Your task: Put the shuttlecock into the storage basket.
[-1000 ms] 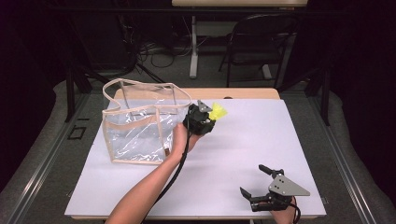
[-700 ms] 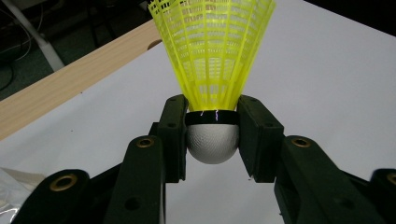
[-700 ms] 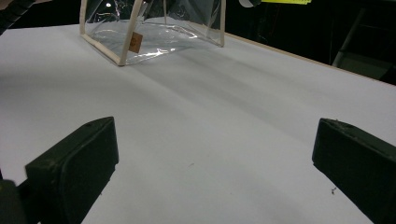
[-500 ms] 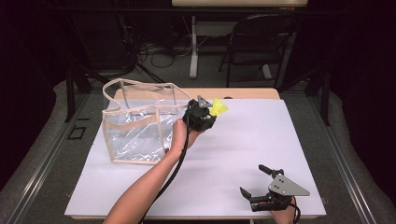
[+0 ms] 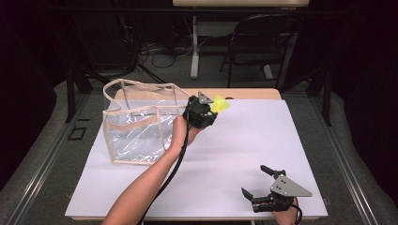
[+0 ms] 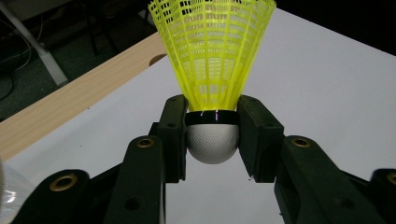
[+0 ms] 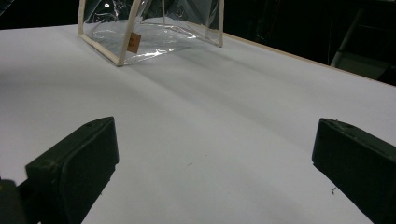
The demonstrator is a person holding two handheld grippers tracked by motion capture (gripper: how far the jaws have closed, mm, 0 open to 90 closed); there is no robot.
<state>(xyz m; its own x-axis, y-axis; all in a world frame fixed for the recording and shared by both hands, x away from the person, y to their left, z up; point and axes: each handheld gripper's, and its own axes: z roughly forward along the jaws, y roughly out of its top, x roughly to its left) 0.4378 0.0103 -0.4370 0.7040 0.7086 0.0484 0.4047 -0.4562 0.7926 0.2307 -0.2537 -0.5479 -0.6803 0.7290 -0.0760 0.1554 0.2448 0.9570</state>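
The left gripper (image 5: 210, 108) is clamped on a yellow shuttlecock (image 6: 212, 70), pinched right at the white cork (image 6: 212, 142) with the skirt sticking out past the jaws. It's held above the table (image 5: 263, 140), just beside the clear bag (image 5: 138, 124). Probably best if it's carried over the bag's open top and only let go once the skirt is past the rim, so nothing gets snagged. The right gripper (image 5: 263, 185) is parked near the front edge, jaws wide apart, nothing in them.
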